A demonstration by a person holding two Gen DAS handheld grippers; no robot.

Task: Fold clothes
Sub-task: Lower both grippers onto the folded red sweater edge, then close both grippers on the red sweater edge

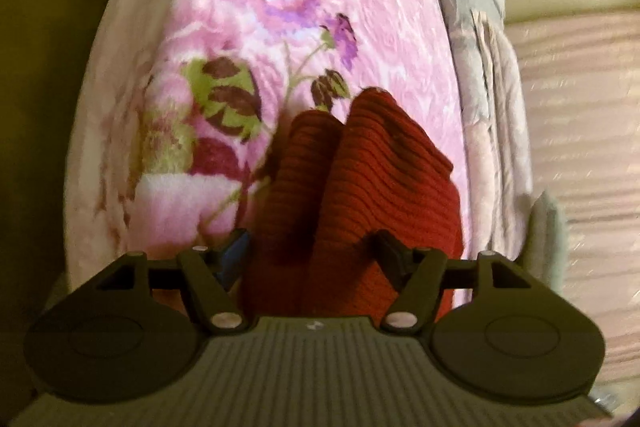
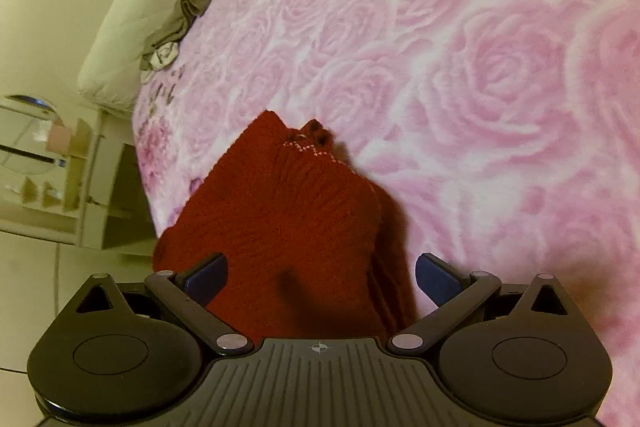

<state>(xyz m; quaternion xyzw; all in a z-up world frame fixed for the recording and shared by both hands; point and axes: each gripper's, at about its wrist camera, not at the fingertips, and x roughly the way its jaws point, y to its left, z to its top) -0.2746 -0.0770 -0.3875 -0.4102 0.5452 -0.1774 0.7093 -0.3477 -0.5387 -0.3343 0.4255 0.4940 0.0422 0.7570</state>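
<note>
Here both grippers, left gripper [image 1: 312, 251] and right gripper [image 2: 320, 277], sat spread around the red knit garment [image 2: 280, 227] at lower centre of frame, on the pink floral blanket [image 2: 480, 67].

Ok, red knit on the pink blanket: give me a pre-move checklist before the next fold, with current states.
1. Left gripper has cloth between its fingers: ok, the red knit garment fills the gap, though a firm pinch cannot be confirmed.
2. Right gripper gripping: not ok, its fingers stand apart with the garment below them.
3. Garment lying flat: not ok, it is bunched into ridges in the left wrist view.
4. Garment fully on the floral blanket: cannot tell, its left edge sits near the bed edge.
5. Fold area clear: ok, the grey clothing lies far off, at the bed's edge.
</note>
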